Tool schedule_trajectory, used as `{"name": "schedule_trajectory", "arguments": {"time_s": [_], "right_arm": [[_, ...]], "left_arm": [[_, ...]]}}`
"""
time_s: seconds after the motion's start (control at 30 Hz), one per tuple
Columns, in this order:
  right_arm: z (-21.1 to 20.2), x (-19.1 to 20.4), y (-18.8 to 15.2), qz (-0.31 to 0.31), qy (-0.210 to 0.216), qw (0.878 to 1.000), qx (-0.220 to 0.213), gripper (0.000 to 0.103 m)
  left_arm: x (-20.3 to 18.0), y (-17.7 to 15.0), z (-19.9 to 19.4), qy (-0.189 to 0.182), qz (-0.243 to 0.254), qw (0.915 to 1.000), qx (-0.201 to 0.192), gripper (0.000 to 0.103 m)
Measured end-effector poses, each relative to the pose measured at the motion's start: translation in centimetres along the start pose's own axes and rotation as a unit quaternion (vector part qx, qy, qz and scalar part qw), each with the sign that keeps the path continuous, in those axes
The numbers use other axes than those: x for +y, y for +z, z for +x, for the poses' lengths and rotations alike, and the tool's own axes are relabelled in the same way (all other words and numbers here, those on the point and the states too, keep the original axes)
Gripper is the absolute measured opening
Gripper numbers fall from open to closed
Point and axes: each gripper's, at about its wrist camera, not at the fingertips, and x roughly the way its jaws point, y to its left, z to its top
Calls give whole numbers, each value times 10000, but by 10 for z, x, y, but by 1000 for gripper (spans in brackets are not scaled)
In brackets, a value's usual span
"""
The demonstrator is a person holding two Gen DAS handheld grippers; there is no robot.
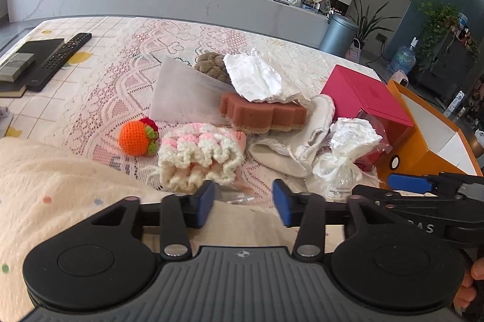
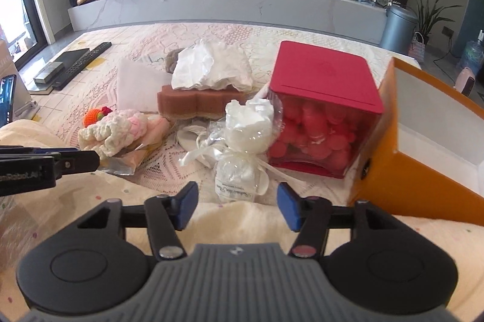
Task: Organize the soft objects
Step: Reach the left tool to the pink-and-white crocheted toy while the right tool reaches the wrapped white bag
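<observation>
So we've got both claws hovering low over the near edge of the table point(image 1: 90, 98), above a cream dotted blanket point(image 1: 45, 195). The left claw point(image 1: 243, 202) has its blue pads spread apart with nothing between them, and the right claw point(image 2: 237, 205) is the same: wide open, holding nothing.

Straight ahead of the left claw, just past its pads, sits a pink-and-cream crocheted piece point(image 1: 201, 157). Ahead and to its left is a little orange crocheted fruit point(image 1: 134, 139), almost touching the crochet. Further ahead we see a brown flower-shaped sponge point(image 1: 261, 113) with crumpled white tissue point(image 1: 257, 77) lying on top of it, and a brown knobbly ball point(image 1: 210, 66) behind that.

Right in front of the right claw is a clear-wrapped white bundle point(image 2: 245, 146), standing roughly upright. Ahead and to its right is a red-lidded clear box point(image 2: 325, 107) full of red pieces, and further right an open orange box point(image 2: 402, 152).
</observation>
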Motion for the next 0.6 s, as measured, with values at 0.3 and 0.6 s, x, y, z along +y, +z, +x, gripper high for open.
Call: {"name": "schedule_trajectory", "arguments": {"time_s": [0.3,0.6], "right_arm": [[42,1,12,-192,-47,9996,188,68],[69,-2,14,-112,78,9998,156,66]], "left_arm": [[5,24,40,522,271,9982,89,88],[-2,26,73,1257,530,9903,274,84]]}}
